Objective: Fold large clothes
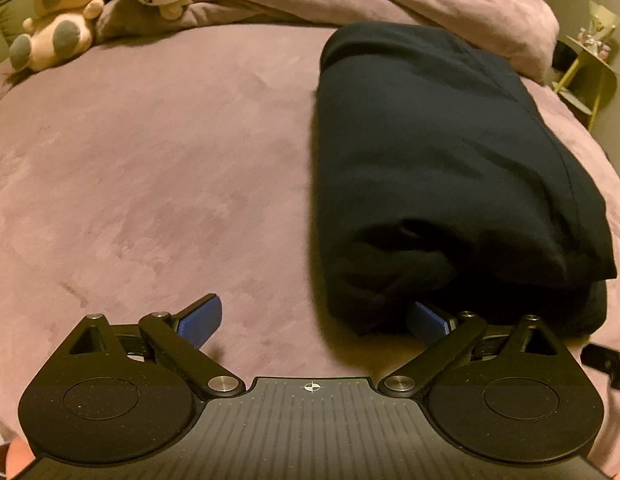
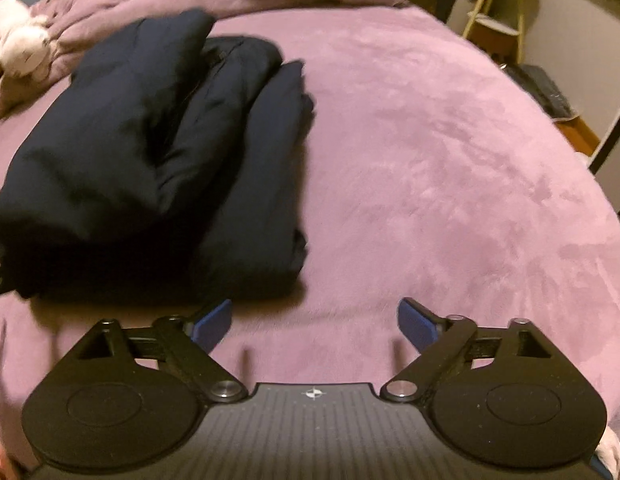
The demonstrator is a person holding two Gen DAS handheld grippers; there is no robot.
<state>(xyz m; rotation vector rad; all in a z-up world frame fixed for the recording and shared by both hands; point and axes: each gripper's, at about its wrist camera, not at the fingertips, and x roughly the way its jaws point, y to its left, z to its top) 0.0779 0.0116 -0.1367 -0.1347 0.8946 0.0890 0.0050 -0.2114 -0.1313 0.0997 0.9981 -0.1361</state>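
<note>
Fingers (image 1: 198,322) on both grippers are wide and hold nothing. Your coat (image 1: 449,168) looks folded on the bed (image 1: 150,160), so pull back gently and don't bump it.

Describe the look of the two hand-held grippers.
Both match. The left hand-held gripper and right hand-held gripper each have a black ribbed body with a small white cross mark, two round black discs, black link arms with silver pivots, and blue textured finger pads.

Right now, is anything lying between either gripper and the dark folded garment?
Nothing visible does. The folded garment lies right at the open left gripper, and only bare purple bedspread separates it from the open right gripper.
</note>
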